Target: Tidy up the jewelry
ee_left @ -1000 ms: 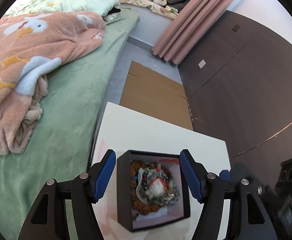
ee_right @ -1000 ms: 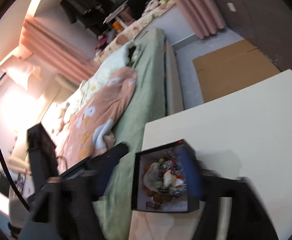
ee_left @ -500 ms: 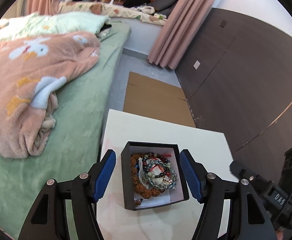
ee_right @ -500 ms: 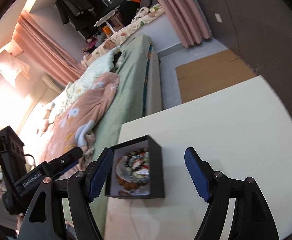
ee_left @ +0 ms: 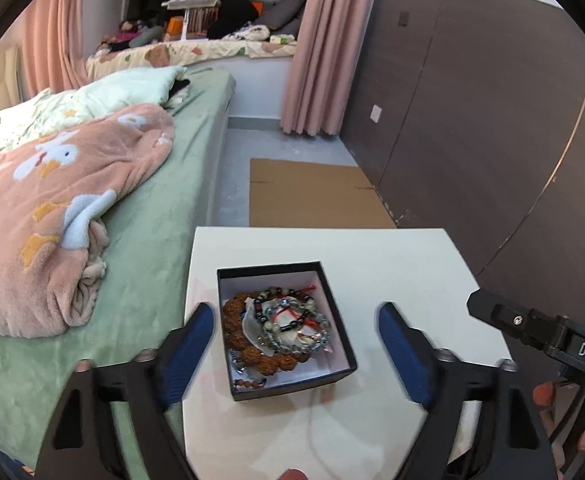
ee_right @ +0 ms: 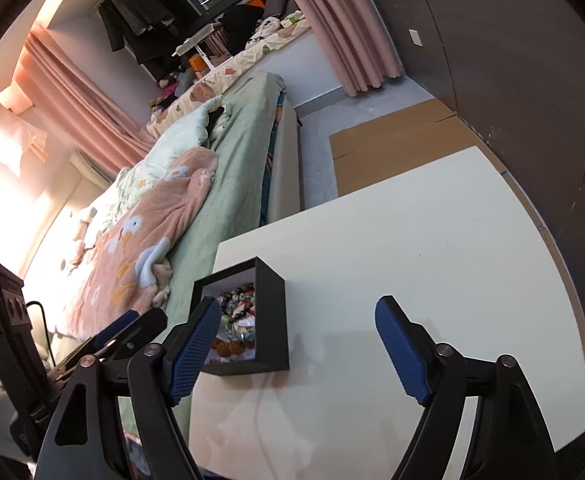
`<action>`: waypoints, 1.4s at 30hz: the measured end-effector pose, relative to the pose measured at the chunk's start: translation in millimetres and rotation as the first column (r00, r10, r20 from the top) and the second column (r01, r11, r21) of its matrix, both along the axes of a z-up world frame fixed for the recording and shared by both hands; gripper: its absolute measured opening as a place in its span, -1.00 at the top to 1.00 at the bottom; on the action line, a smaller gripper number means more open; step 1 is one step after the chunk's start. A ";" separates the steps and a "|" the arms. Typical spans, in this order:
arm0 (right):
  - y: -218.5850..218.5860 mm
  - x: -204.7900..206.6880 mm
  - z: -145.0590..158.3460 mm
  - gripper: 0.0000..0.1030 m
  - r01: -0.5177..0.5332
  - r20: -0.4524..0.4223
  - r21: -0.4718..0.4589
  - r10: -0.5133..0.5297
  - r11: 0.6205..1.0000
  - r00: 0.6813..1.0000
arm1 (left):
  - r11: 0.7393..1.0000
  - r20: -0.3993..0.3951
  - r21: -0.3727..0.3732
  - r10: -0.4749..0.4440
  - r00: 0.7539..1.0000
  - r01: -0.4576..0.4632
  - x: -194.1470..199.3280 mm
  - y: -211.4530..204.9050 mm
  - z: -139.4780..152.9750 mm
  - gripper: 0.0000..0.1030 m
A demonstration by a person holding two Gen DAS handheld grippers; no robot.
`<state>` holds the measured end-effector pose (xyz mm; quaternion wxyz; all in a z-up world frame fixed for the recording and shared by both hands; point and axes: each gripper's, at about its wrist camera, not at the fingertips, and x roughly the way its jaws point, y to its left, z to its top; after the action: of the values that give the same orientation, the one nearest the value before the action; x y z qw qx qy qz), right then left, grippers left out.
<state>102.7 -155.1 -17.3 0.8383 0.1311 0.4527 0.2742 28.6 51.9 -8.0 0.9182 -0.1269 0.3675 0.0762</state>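
A black open box (ee_left: 338,322) with a white inside sits on the white table (ee_left: 412,264) near its left edge. It holds a heap of bead bracelets (ee_left: 280,328): brown, grey-blue and dark beads with red cord. My left gripper (ee_left: 298,348) is open and empty, raised above and just short of the box. In the right wrist view the box (ee_right: 270,320) stands left of centre with the bracelets (ee_right: 238,304) partly hidden by my left finger. My right gripper (ee_right: 296,352) is open and empty above the table, to the right of the box.
A bed (ee_left: 144,248) with green sheet and a pink blanket (ee_left: 52,208) borders the table's left side. Flat cardboard (ee_left: 312,192) lies on the floor beyond the table. A dark panelled wall (ee_left: 472,120) runs on the right. The right gripper's body (ee_left: 540,332) shows at the right.
Both grippers have pulled back and up from the box, which now lies farther off on the table. The right gripper has swung right, off the box.
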 end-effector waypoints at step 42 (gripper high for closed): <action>-26.8 -30.9 20.5 -1.00 0.041 0.070 -0.174 -0.029 0.984 0.997 | 1.000 0.088 -0.001 0.008 0.996 -0.008 -22.3 -25.9 1.4 -0.99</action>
<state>71.8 -181.9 3.2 0.8660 0.0553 0.4443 0.2227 6.3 26.0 -6.6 0.9331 -0.1317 0.3264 0.0743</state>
